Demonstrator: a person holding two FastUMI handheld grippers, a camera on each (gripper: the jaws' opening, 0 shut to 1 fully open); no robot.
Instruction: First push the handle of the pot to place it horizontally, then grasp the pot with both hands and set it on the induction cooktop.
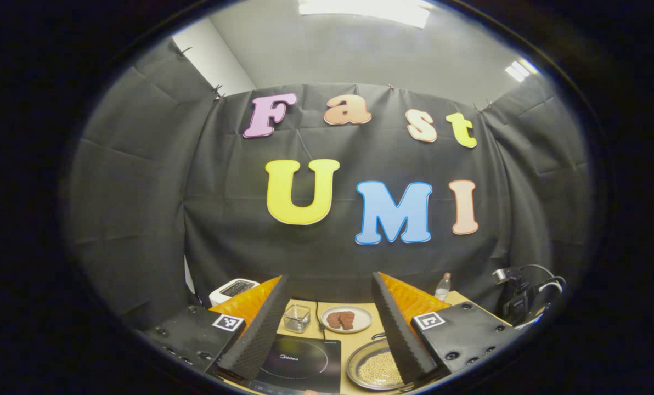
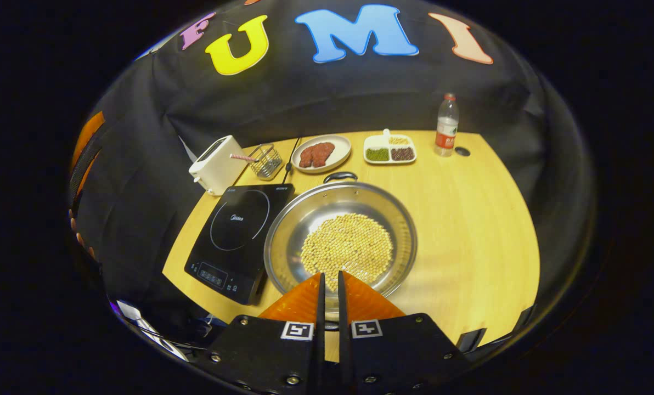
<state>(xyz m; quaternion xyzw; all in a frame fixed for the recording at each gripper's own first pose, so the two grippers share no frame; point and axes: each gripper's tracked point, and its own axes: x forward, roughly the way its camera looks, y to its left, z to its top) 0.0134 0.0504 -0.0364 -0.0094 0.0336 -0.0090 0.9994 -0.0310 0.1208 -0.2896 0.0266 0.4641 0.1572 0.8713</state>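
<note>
The pot (image 2: pixel 340 236) of beans stood on the bench (image 2: pixel 469 219), touching the induction cooktop (image 2: pixel 239 236); its far handle (image 2: pixel 340 176) pointed toward the wall. The right gripper (image 2: pixel 330 282), pressed nearly together, was at its near rim. The left gripper (image 1: pixel 327 307) was spread wide, high above. The right gripper view showed a toaster (image 2: pixel 214 164) and a bottle (image 2: pixel 446 125).

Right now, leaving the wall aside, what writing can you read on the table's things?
"Midea": on the induction cooktop, inside its ring.
Small print at the cooktop's far corner and by its buttons: too small to read.
Label on the bottle: too blurred to read.
</note>
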